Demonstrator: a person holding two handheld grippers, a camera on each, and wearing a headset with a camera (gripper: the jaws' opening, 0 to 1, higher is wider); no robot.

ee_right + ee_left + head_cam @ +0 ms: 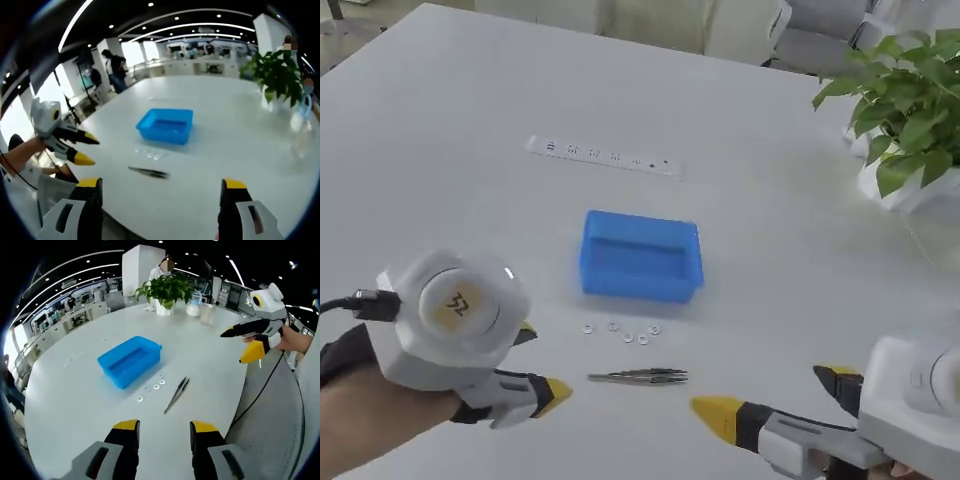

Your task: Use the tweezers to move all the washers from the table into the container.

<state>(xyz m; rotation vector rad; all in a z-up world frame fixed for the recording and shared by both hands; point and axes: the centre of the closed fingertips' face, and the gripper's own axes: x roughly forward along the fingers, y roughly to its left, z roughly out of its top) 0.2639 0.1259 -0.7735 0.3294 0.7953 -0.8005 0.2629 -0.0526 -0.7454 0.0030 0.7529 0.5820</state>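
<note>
Fingers (555, 392) apart, tweezers (638, 376) crosswise, left-right.

Smooth, matt pale top on the table (800, 280), just a soft sheen. The left gripper (542, 365) has a white plastic shell, smooth with a light gloss, and dark matt jaws with yellow tips. The right gripper (770, 393) has the same plastic and finish. Between them lie the tweezers (640, 376), bare grey metal with a dull shine. Just beyond are the washers (620, 330), pale and too small to tell the material. Further ahead, the container (641, 255) is blue plastic, smooth and faintly glossy.
</note>
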